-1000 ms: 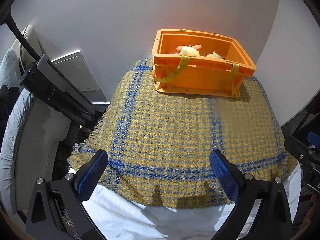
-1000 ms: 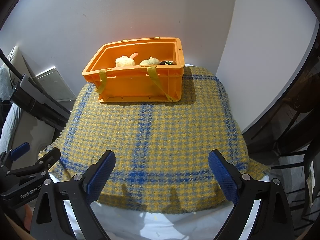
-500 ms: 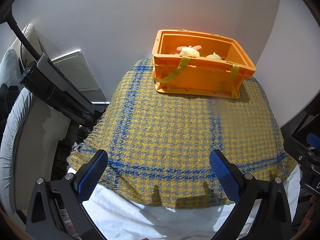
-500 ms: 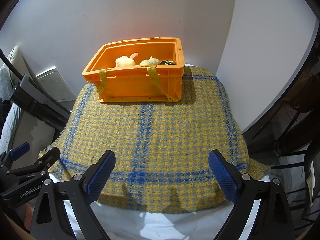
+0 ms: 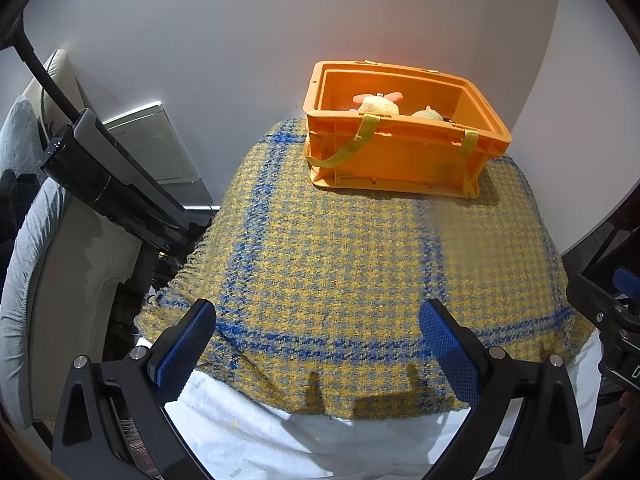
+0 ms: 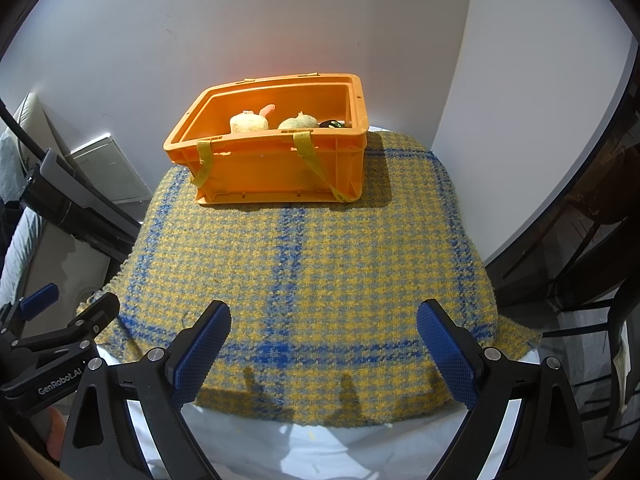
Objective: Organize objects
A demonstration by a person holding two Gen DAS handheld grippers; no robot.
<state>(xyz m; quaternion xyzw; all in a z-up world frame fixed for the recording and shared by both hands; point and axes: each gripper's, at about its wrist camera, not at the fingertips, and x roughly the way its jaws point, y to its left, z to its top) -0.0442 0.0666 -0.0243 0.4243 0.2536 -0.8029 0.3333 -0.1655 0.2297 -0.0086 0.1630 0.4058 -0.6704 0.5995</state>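
An orange plastic crate (image 5: 400,160) (image 6: 276,168) with yellow straps stands at the far end of a table covered by a yellow and blue checked cloth (image 5: 340,260) (image 6: 312,264). Inside lie two pale plush toys (image 5: 378,106) (image 6: 249,123), a second one (image 6: 298,122) and a small dark object (image 6: 331,123). My left gripper (image 5: 316,316) hangs open over the cloth's near edge, nothing between its blue pads. My right gripper (image 6: 324,320) is open too, empty, over the same near edge. The left gripper's body (image 6: 52,344) shows at the lower left of the right wrist view.
White walls meet in a corner behind the crate. A black device with a cable (image 5: 104,184) and a pale cushioned chair (image 5: 32,240) stand left of the table. Dark metal furniture (image 6: 580,240) is on the right. White sheet (image 5: 300,440) lies under the cloth's near edge.
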